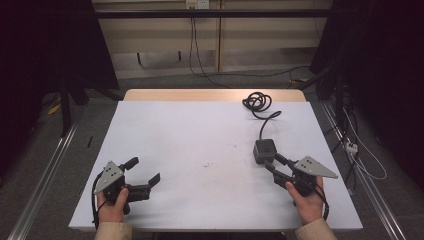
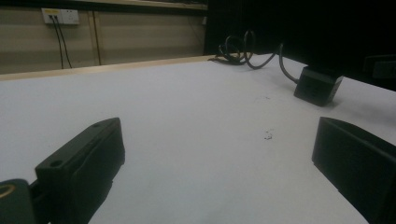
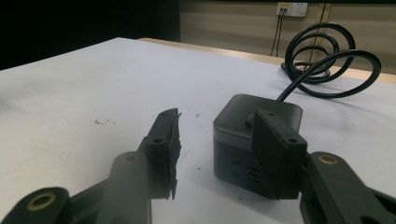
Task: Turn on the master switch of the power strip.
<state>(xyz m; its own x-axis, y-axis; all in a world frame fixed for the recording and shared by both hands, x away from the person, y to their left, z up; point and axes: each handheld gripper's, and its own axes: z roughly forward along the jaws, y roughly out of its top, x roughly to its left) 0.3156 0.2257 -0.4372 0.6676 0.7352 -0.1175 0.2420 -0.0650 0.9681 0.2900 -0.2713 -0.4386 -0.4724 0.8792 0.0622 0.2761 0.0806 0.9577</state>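
Matt black plastic cube (image 3: 254, 133); matt white tabletop (image 1: 200, 140)

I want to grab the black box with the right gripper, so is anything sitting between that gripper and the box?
Nothing visible does. The right gripper is open right beside the black box; the coiled cable lies beyond it, toward the table's far edge.

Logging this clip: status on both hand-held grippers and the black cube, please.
Left hand-held gripper open, holding nothing. Right hand-held gripper open, jaws at the black power cube, not closed on it. Cube's cable coiled at far edge.
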